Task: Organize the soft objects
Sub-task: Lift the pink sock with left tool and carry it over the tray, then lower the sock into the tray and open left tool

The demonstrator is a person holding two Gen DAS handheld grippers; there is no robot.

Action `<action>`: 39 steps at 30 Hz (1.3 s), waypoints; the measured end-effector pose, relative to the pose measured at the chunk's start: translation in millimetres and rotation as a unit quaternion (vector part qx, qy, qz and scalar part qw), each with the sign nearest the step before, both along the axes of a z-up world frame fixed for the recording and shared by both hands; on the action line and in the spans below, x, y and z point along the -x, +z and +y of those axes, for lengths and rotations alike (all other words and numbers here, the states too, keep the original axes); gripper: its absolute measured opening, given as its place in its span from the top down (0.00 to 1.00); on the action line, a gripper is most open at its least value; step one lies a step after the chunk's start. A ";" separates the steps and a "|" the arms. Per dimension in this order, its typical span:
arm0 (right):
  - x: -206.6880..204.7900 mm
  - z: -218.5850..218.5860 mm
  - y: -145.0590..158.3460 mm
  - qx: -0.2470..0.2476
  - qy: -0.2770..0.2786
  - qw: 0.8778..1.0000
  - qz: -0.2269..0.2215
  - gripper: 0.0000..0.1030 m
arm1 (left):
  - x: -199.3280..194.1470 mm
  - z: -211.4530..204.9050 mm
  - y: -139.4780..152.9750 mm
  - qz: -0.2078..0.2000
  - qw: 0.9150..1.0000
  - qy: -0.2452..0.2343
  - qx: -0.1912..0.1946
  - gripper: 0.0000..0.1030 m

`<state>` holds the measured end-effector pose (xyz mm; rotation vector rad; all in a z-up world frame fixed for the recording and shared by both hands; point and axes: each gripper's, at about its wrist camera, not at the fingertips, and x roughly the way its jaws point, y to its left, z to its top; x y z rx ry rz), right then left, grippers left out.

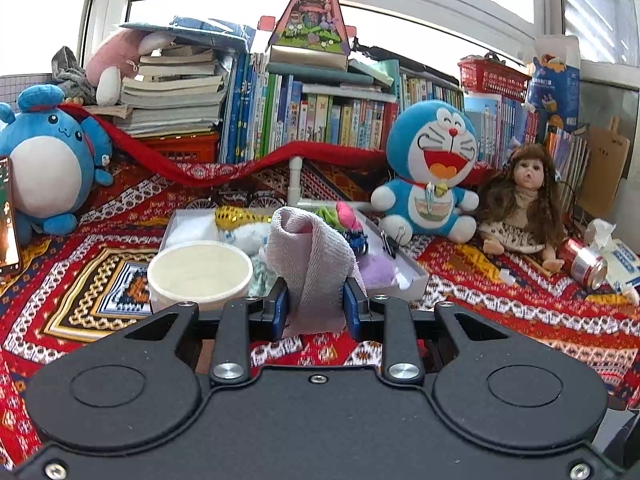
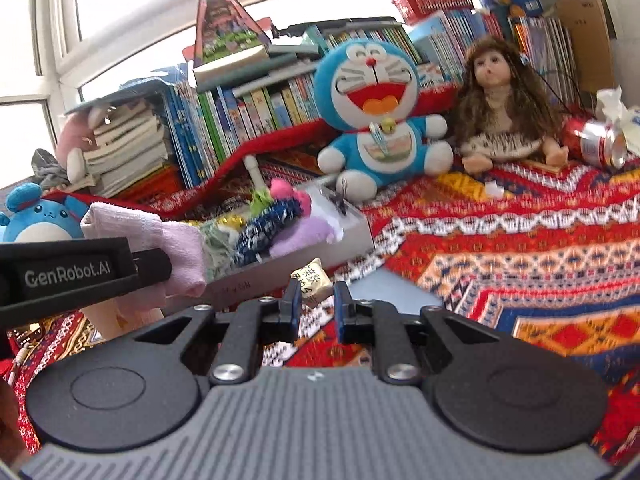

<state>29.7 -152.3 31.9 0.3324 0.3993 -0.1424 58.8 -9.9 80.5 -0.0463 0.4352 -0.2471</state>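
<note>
My left gripper (image 1: 316, 308) is shut on a pale pink knitted cloth (image 1: 310, 264), which stands up between the blue pads in front of a shallow white box (image 1: 412, 278). The box holds several soft things: a purple plush (image 1: 378, 270), a blue sparkly piece (image 1: 356, 240), a white plush (image 1: 246, 236). In the right wrist view my right gripper (image 2: 316, 300) is shut on a small beige sachet (image 2: 314, 282) with printed characters, just off the patterned blanket near the box (image 2: 352, 236). The left gripper's finger (image 2: 152, 266) and the pink cloth (image 2: 160, 236) show at the left.
A cream round tub (image 1: 200, 272) stands left of the box. A Doraemon plush (image 1: 432, 176), a long-haired doll (image 1: 524, 196), a round blue plush (image 1: 44, 164) and a red can (image 1: 584, 266) sit on the red patterned blanket (image 1: 500, 304). Rows of books line the back. A phone (image 1: 8, 216) is at the left edge.
</note>
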 end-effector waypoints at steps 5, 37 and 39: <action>-11.1 -9.2 19.3 -0.003 0.028 1.000 -0.010 0.80 | -24.5 15.5 26.8 0.005 1.000 -0.013 0.024 0.74; -172.4 -14.8 23.4 -0.038 0.219 0.962 0.161 0.79 | -223.0 90.2 9.9 0.279 0.957 -0.007 0.079 0.74; -175.7 -13.8 19.2 -0.039 0.220 0.960 0.168 0.79 | -226.6 89.8 5.2 0.287 0.955 -0.005 0.080 0.74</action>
